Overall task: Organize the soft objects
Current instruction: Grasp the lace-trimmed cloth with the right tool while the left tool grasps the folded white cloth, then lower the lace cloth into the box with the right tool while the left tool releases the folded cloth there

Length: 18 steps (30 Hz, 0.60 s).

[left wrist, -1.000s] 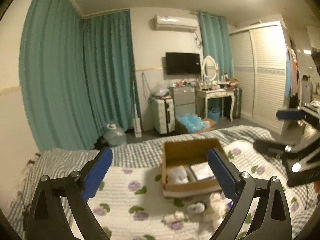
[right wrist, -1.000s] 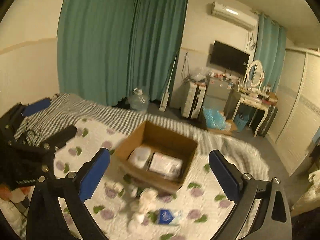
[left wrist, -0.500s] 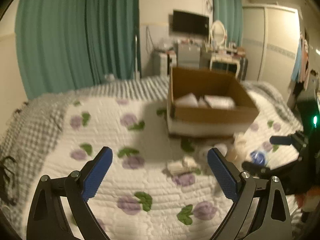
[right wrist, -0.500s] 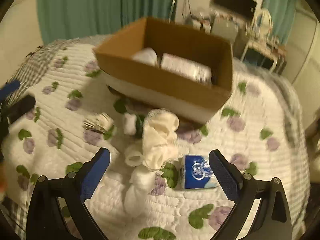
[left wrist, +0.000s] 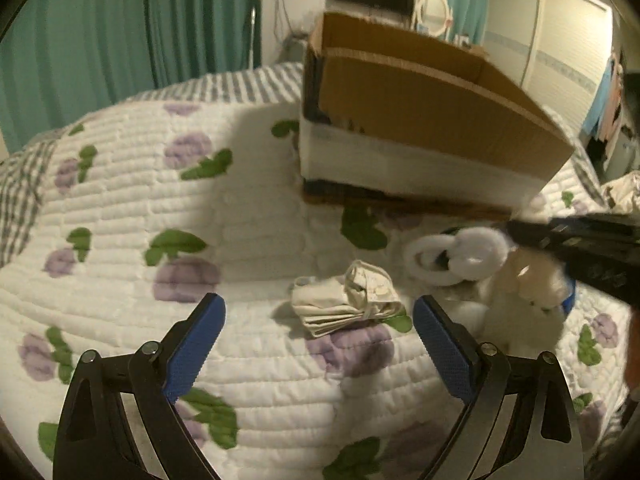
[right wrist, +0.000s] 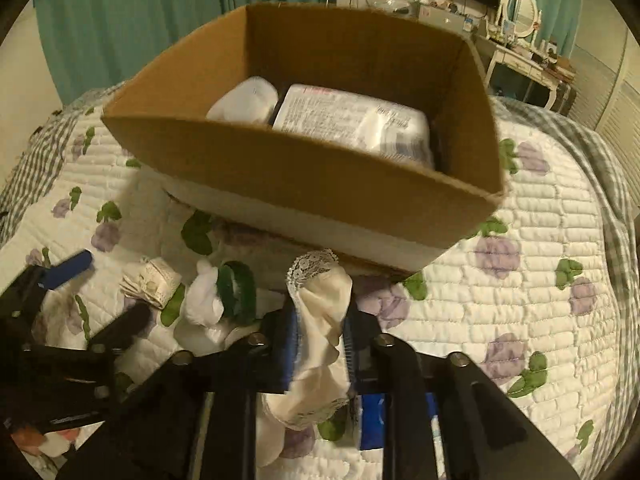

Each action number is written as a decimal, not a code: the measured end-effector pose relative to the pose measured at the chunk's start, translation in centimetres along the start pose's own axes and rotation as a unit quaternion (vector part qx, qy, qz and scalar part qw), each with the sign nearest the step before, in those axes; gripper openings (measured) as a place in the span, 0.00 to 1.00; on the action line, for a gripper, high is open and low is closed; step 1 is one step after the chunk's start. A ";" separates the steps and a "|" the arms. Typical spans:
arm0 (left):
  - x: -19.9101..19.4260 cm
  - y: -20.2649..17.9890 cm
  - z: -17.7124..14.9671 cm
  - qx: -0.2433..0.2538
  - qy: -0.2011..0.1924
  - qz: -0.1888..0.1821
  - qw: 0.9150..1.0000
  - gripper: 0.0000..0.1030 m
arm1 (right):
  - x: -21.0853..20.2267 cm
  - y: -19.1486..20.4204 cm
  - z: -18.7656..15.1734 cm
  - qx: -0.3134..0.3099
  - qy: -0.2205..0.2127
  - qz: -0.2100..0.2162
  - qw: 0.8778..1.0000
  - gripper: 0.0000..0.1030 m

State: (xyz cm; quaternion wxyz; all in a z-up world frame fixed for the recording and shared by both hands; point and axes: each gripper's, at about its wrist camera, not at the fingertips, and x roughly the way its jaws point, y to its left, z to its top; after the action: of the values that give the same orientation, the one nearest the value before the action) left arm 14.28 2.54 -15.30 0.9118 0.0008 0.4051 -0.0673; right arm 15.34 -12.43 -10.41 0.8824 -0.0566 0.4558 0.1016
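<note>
A brown cardboard box (right wrist: pixel 304 172) sits on the flowered quilt; it holds a white soft bundle (right wrist: pixel 244 102) and a wrapped white packet (right wrist: pixel 352 120). My right gripper (right wrist: pixel 320 340) is shut on a cream lace-edged cloth (right wrist: pixel 320 312), just in front of the box. My left gripper (left wrist: pixel 320 344) is open and low over the quilt, with a folded cream lace cloth (left wrist: pixel 348 298) just ahead between its fingers. White fluffy earmuffs (left wrist: pixel 460 260) and a cream plush piece (left wrist: pixel 528 284) lie to its right. The box also shows in the left wrist view (left wrist: pixel 420 120).
The quilt (left wrist: pixel 160 200) covers the bed, with a grey checked blanket (right wrist: pixel 36 152) at its left edge. A blue packet (right wrist: pixel 372 420) lies under my right gripper. Teal curtains (left wrist: pixel 120 20), a dressing table (right wrist: pixel 524 56) and a wardrobe (left wrist: pixel 560 32) stand beyond the bed.
Both grippers have dropped toward the quilt and closer to the box. My right gripper has shut on the cream lace-edged cloth. My left gripper now hovers behind the folded lace cloth.
</note>
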 end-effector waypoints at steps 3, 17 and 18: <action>1.5 -0.6 0.2 0.006 0.023 0.009 1.000 0.93 | -1.6 -0.3 0.7 -0.001 -0.031 -0.005 0.999 0.15; 0.0 -2.0 -0.7 0.022 0.029 -0.018 0.999 0.54 | -4.3 -1.2 -0.5 -0.006 -0.074 -0.009 0.997 0.15; -0.9 -2.2 -0.8 0.024 0.025 -0.018 0.999 0.54 | -4.9 -1.2 -0.7 -0.006 -0.079 -0.006 0.997 0.15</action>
State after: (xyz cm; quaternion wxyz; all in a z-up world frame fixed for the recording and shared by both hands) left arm 12.81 0.50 -15.11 0.8998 0.0169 0.4259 -0.0931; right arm 12.33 -14.35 -6.78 0.9159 -0.0569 0.3838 0.1033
